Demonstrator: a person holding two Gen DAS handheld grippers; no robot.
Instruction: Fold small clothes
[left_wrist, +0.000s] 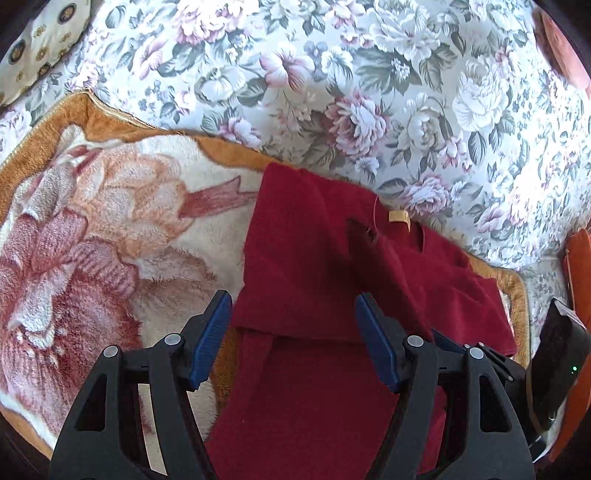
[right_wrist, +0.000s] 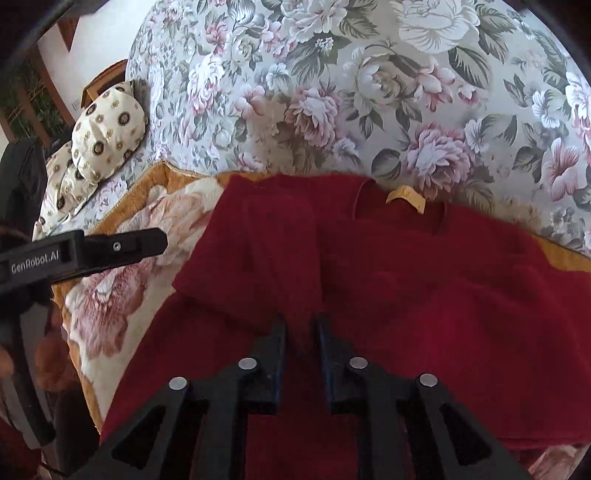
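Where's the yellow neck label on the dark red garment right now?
The yellow neck label sits at the dark red garment's far collar edge, beside the floral bedsheet, ahead of the right gripper.

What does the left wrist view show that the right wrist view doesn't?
Only the left wrist view: the left gripper open over the red garment, plus an orange item at the right edge. Only the right wrist view: the right gripper with a narrow gap, and a patterned cushion. Both: the garment, its yellow label, the plush blanket and the floral bedcover.

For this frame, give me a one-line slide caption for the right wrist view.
Right gripper, narrowly parted, over a partly folded dark red top with a yellow neck label, lying on a fleece blanket.
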